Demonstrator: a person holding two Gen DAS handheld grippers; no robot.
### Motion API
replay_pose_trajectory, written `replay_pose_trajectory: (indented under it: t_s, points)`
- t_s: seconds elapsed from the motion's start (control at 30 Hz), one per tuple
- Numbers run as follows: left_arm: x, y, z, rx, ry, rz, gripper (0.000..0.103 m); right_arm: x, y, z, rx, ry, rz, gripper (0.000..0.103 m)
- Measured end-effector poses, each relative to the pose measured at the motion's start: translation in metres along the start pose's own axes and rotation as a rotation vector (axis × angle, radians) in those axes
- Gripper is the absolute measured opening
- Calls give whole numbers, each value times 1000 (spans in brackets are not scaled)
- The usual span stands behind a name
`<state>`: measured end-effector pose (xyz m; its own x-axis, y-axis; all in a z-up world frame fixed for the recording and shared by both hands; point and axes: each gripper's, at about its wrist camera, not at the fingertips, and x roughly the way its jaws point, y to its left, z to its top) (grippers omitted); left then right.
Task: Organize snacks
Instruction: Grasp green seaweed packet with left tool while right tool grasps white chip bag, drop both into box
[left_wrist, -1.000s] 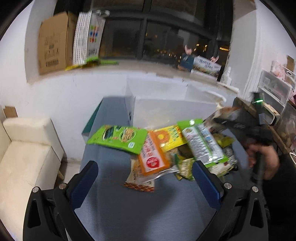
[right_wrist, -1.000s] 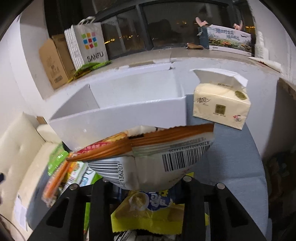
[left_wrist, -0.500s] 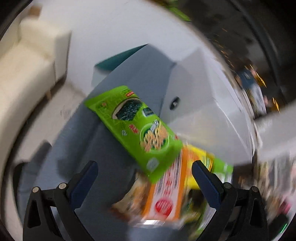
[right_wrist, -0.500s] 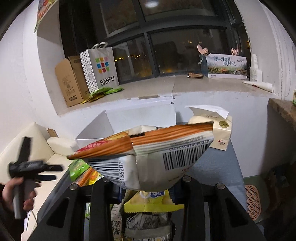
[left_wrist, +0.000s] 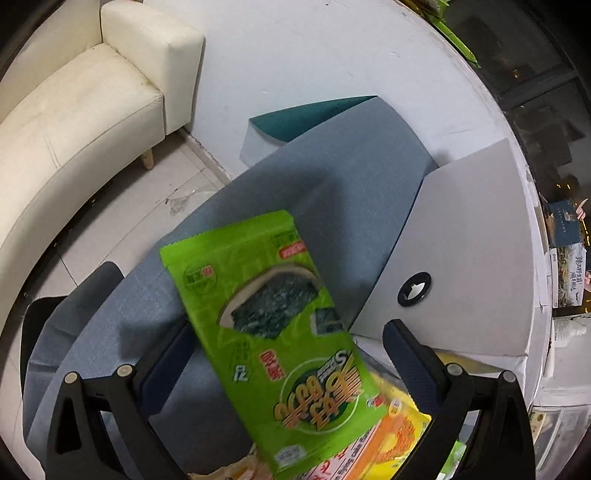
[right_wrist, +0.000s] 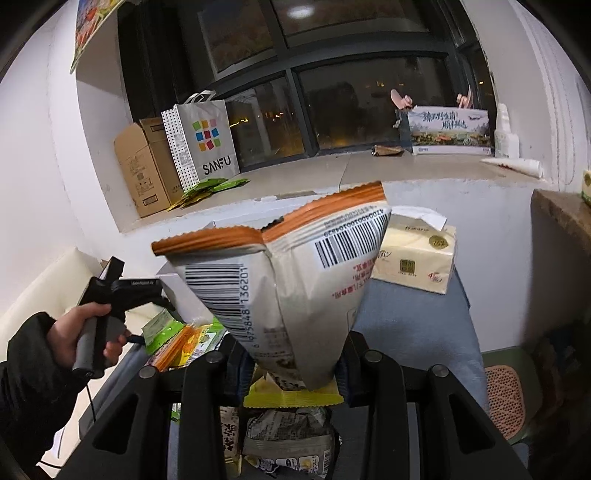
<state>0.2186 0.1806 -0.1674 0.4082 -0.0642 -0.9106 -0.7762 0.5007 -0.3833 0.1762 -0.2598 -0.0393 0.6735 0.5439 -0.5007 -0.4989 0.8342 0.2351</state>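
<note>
My right gripper (right_wrist: 291, 360) is shut on a grey snack bag with an orange top seal (right_wrist: 284, 280) and holds it upright above the table. My left gripper (left_wrist: 291, 354) is open, its blue pads either side of a green seaweed snack packet (left_wrist: 273, 332) that lies on the snack pile. An orange packet (left_wrist: 373, 454) and a yellow one (left_wrist: 410, 424) lie under the green one. The white box (left_wrist: 461, 258) stands just behind the pile. In the right wrist view the left gripper (right_wrist: 110, 291) is held by a hand at the left.
The table has a grey-blue cloth (left_wrist: 332, 177). A tissue pack (right_wrist: 413, 258) sits at its far right. More packets (right_wrist: 291, 432) lie below my right gripper. A cream sofa (left_wrist: 74, 110) stands left. A cardboard box (right_wrist: 144, 170) and a paper bag (right_wrist: 203, 140) sit on the sill.
My left gripper has swung down and closer over the green packet, which now lies between its open fingers. My right gripper has lifted the grey bag and turned it upright.
</note>
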Motion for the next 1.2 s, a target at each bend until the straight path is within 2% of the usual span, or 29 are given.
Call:
replay_pose_trajectory:
  t_s: [0.03,0.1,0.2,0.23,0.43,0.53,0.77,0.87,1.0,1.13,1.2]
  points:
    - [2,-2,0,15,-3,14,97,2,-1,-1,2,5,5,37]
    - [-3,-10,2,73,-17,64,78,3,-2,-2,5,7,15,37]
    - [-5,-17,-5,143,5,11,68,1,-2,0,5,1,22,35]
    - [-6,-15,-3,150,8,-2,61,1,-2,1,8,-3,27,35]
    - [-26,-5,-12,228,-27,-69,59,-7,1,5,-9,-25,36,35]
    - [-49,-2,-21,285,-59,-132,59,-10,3,9,-9,-31,43,35]
    - [-133,-23,-42,521,-222,-246,59,-12,18,39,-33,-42,86,35]
    - [-160,-50,-40,633,-285,-311,59,-4,23,62,-27,-30,123,35]
    - [-183,-115,-33,787,-366,-355,59,17,27,99,-40,-25,136,35]
    - [-167,-172,-14,877,-381,-343,59,59,17,140,9,41,149,35]
    - [-154,-192,-8,913,-374,-319,59,92,9,156,37,117,135,35]
